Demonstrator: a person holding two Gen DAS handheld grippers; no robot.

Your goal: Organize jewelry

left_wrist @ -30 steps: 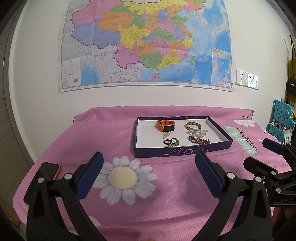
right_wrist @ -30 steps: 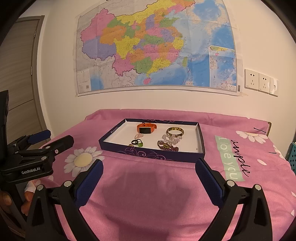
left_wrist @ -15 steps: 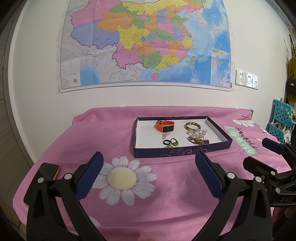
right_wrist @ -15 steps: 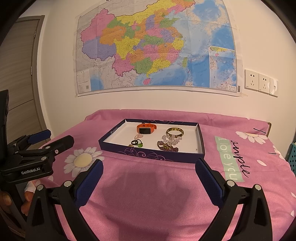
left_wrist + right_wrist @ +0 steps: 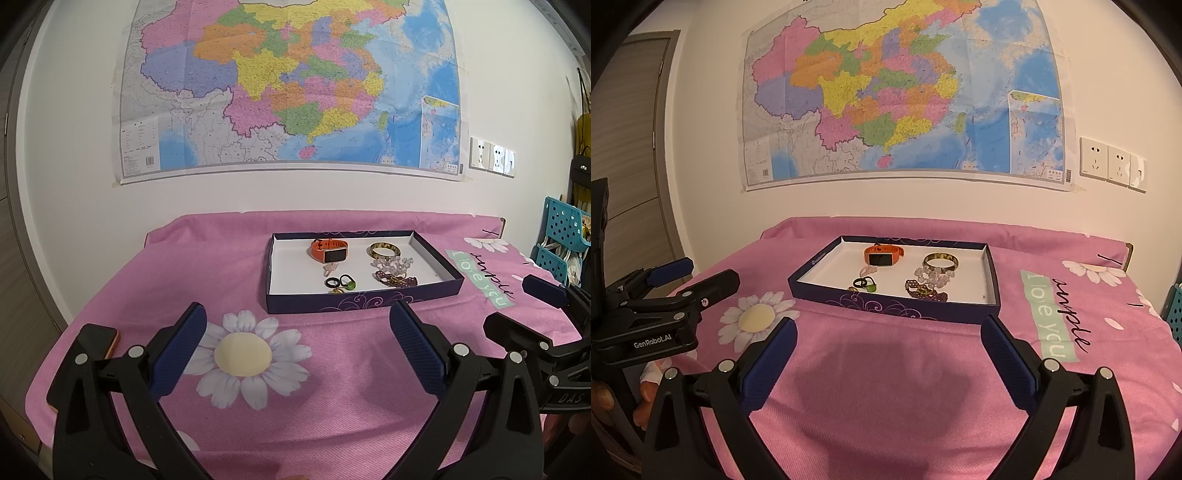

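A shallow dark-blue cardboard tray with a white floor and pale swirl print on its wall (image 5: 364, 301) (image 5: 894, 308) sits toward the far middle of the tabletop, loose jewelry inside. At its far side: an orange-strapped watch with a dark rectangular face (image 5: 330, 250) (image 5: 882, 256), and to the right of it a mottled gold-brown bangle (image 5: 384, 250) (image 5: 940, 261). Just in front of the bangle, a clear-bead bracelet (image 5: 393, 263) (image 5: 932, 275); nearer still, a dark purple bead strand (image 5: 397, 279) (image 5: 925, 290). Near the front wall, a black ring (image 5: 331, 283) touching a second ring with a green stone (image 5: 348, 282) (image 5: 870, 285); a small pale piece (image 5: 328, 267) lies between rings and watch, too small to identify. The tabletop is covered by a pink cloth printed with white daisies (image 5: 184, 280) (image 5: 886, 387) and a mint strip of lettering (image 5: 476, 275) (image 5: 1047, 321). An orange-edged dark phone (image 5: 107, 338) lies at the cloth's left edge. Left gripper (image 5: 297, 347) hovers over the near cloth, well short of the tray, jaws spread wide with nothing between the blue pads; right gripper (image 5: 888, 350) likewise, jaws spread and empty. Behind the tabletop: white wall, large multicoloured map (image 5: 295, 85) (image 5: 905, 96), white wall sockets (image 5: 493, 157) (image 5: 1112, 164) to its right. Teal perforated baskets (image 5: 561, 236) stand at far right; a grey-brown door (image 5: 635, 129) at far left.
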